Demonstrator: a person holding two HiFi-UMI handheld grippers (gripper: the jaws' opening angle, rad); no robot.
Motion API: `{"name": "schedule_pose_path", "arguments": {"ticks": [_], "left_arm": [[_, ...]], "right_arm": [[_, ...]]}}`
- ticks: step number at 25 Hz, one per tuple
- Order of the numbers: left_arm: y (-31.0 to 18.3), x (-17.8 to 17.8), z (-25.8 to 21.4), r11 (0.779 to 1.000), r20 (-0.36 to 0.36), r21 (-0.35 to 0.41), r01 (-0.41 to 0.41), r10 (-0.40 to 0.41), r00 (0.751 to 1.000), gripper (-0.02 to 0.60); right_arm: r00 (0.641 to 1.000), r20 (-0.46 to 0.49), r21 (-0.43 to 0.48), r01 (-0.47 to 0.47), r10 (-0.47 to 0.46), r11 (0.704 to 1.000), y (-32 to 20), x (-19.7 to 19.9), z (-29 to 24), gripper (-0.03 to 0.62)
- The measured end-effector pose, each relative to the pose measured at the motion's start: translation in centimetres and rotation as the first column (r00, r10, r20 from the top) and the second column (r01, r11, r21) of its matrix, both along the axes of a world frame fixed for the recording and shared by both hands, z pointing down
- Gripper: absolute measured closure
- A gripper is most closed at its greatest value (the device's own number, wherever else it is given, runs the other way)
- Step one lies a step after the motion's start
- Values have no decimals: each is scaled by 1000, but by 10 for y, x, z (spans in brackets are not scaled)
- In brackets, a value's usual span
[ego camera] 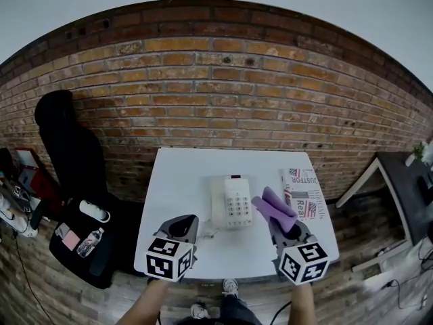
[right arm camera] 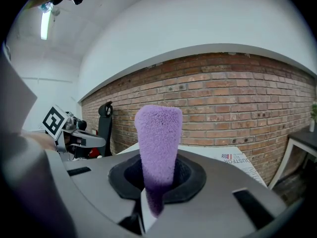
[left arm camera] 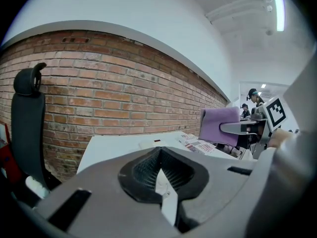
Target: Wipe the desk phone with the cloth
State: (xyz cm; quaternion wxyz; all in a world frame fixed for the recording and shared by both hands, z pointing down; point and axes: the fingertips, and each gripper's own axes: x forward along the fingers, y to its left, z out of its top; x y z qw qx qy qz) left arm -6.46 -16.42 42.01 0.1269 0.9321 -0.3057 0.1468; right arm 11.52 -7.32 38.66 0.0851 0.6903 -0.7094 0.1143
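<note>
Head view is showing the right gripper [ego camera: 281, 227] clenching the purple cloth [ego camera: 275, 207], its length pointing forward-left toward the desk phone [ego camera: 233, 202]; the left gripper [ego camera: 187, 223] is hanging closed, empty.

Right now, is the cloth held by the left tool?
No, the purple cloth stands clamped in the right tool, while the left tool is shut on nothing.
</note>
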Motion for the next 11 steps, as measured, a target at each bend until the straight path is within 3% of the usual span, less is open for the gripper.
{"name": "schedule_pose_path", "arguments": {"ticks": [11], "left_arm": [[2, -7, 3, 1000, 0, -3, -2, 2, 1000, 577]], "right_arm": [[1000, -5, 8, -7, 7, 1000, 2, -5, -4, 551]]}}
